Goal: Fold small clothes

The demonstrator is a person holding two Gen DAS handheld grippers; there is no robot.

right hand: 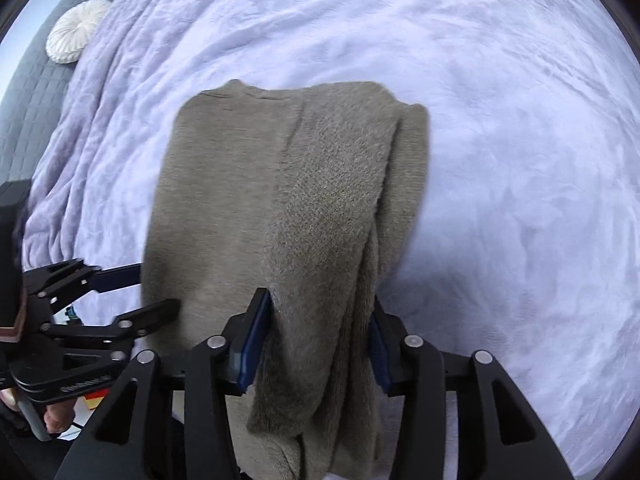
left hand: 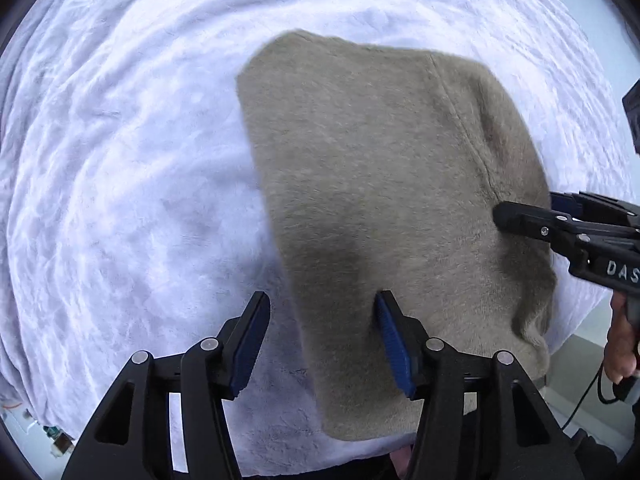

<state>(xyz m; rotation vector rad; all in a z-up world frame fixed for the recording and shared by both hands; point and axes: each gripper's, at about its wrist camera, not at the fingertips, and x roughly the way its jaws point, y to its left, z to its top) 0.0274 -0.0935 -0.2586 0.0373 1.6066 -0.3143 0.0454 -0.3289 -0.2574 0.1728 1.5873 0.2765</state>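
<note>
A fuzzy olive-grey knitted garment [left hand: 384,208] lies partly folded on a bed covered with a pale lilac plush blanket [left hand: 120,160]. The left gripper [left hand: 322,344] has its jaws spread over the garment's edge at 6 o'clock; only the right pad touches the cloth. The right gripper [right hand: 318,344] has its jaws apart, with a folded sleeve layer between them; whether the pads press it, one cannot tell. A round white cushion [right hand: 76,32] rests at 10 o'clock.

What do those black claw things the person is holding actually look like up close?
Each gripper, left and right, is a black plastic frame with silver rivets and two fingers lined with ribbed blue pads. White letters "DAS" mark the right one's body, and a thin black cable trails below it.
</note>
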